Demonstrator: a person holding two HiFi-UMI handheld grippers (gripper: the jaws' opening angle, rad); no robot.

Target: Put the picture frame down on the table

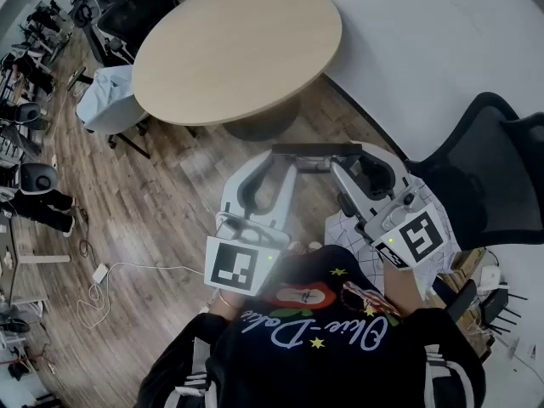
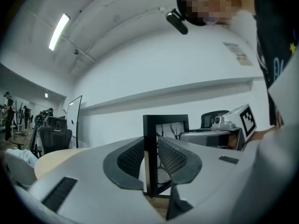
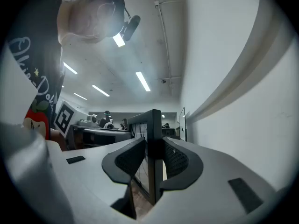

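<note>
1. Open-plan office, folks: round wooden table (image 1: 238, 49), black mesh office chair (image 1: 489, 168) against a white wall.
2. Wood-plank floor (image 1: 161, 219), ceiling strip light (image 2: 58, 31), more swivel chairs (image 2: 49, 141) beyond.

Left gripper (image 1: 280, 161): pale grey moulded shells, dark mesh-textured pads (image 2: 132, 157), black-and-white marker cube (image 1: 235, 266) at rear. Right gripper (image 1: 350, 158): same build. Lower frame: black top (image 1: 340, 359), pale cursive lettering, white-striped sleeves (image 1: 183, 379).

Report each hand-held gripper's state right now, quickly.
Left hand-held gripper: closed on the black rectangular picture frame.
Right hand-held gripper: closed on the same frame's opposite side.
</note>
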